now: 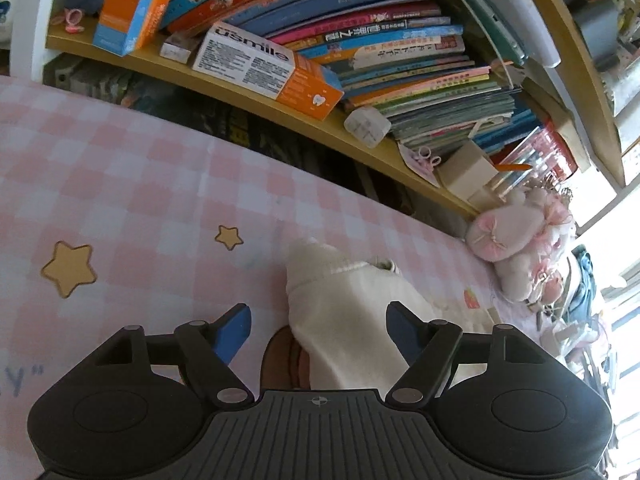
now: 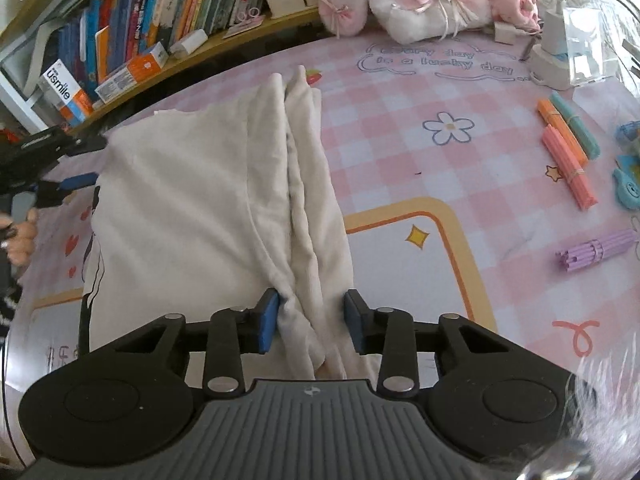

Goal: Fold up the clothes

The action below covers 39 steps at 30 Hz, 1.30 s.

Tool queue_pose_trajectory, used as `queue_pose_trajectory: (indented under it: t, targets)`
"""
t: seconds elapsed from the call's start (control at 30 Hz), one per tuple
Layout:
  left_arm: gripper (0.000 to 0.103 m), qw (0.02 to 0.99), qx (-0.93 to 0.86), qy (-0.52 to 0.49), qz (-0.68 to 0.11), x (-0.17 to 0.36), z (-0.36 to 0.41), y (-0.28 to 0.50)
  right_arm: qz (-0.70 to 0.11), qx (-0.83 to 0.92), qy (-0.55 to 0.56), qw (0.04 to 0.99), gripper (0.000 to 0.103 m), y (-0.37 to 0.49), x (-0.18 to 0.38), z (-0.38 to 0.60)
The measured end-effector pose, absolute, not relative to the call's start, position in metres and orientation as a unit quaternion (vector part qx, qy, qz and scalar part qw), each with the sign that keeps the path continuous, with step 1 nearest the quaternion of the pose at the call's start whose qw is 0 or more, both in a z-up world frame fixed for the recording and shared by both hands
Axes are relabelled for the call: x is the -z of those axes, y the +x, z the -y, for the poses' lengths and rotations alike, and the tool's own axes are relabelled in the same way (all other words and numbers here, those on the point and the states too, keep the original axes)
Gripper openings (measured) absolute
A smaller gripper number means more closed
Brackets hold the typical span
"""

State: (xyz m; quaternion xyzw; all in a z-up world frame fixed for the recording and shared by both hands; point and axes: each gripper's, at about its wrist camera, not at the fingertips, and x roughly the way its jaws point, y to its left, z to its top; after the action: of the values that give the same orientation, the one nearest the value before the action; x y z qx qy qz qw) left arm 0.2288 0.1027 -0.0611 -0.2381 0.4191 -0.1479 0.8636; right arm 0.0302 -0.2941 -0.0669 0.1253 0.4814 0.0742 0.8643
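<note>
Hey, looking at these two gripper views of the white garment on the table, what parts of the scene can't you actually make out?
- Right wrist view: the near end of the white garment passes under the right gripper; whether its pads press the bunched fold is unclear.
- Left wrist view: most of the garment is hidden behind the left gripper body.
- Left wrist view: the brown print on the tablecloth is half covered.
- Right wrist view: the lower right corner is blurred by something fuzzy.

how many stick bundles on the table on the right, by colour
orange bundle: 1
teal bundle: 1
pink bundle: 1
purple bundle: 1
total: 4
</note>
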Motion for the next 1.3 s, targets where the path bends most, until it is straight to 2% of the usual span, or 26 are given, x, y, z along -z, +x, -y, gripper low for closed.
queue_pose_trajectory:
  t: [0.2, 0.23, 0.27, 0.37, 0.43, 0.47, 0.53, 0.6, 0.67, 0.8, 0.87, 0.9, 1.3]
  targets:
    - [0.068, 0.85, 0.162, -0.258, -0.429, 0.069, -0.1, 0.243, -0.485, -0.074, 0.116, 0.864, 0.033, 0.032, 0.067, 0.292]
    - [0.063, 0.848, 0.164, -0.26, -0.432, 0.07, -0.099, 0.245, -0.485, -0.074, 0.116, 0.864, 0.033, 0.032, 0.067, 0.292]
    - [0.046, 0.846, 0.166, -0.26, -0.435, 0.07, -0.098, 0.247, -0.485, -0.074, 0.116, 0.864, 0.033, 0.032, 0.067, 0.292]
    - [0.012, 0.855, 0.155, -0.244, -0.431, 0.068, -0.094, 0.248, -0.485, -0.074, 0.113, 0.864, 0.034, 0.032, 0.067, 0.291]
    - [0.009, 0.885, 0.182, -0.213, -0.371, 0.052, -0.085, 0.232, -0.486, -0.073, 0.112, 0.864, 0.034, 0.032, 0.066, 0.29]
    - [0.009, 0.9, 0.199, -0.195, -0.335, 0.043, -0.08, 0.223, -0.486, -0.073, 0.112, 0.864, 0.035, 0.032, 0.066, 0.29]
    - [0.009, 0.912, 0.193, -0.156, -0.328, 0.041, -0.071, 0.222, -0.484, -0.072, 0.111, 0.865, 0.035, 0.032, 0.066, 0.289]
    - [0.011, 0.893, 0.167, -0.168, -0.383, 0.057, -0.073, 0.241, -0.485, -0.073, 0.107, 0.865, 0.036, 0.032, 0.066, 0.288]
    - [0.022, 0.866, 0.148, -0.221, -0.424, 0.072, -0.083, 0.257, -0.486, -0.074, 0.106, 0.864, 0.036, 0.033, 0.066, 0.287]
    - [0.04, 0.85, 0.137, -0.28, -0.425, 0.075, -0.102, 0.258, -0.488, -0.075, 0.102, 0.864, 0.036, 0.034, 0.066, 0.285]
    - [0.06, 0.849, 0.129, -0.29, -0.422, 0.073, -0.11, 0.254, -0.488, -0.076, 0.1, 0.864, 0.036, 0.034, 0.065, 0.284]
    - [0.062, 0.852, 0.123, -0.29, -0.418, 0.071, -0.113, 0.248, -0.487, -0.078, 0.1, 0.864, 0.036, 0.034, 0.065, 0.284]
    - [0.061, 0.85, 0.136, -0.265, -0.433, 0.065, -0.097, 0.104, -0.478, -0.11, 0.093, 0.867, 0.036, 0.033, 0.068, 0.29]
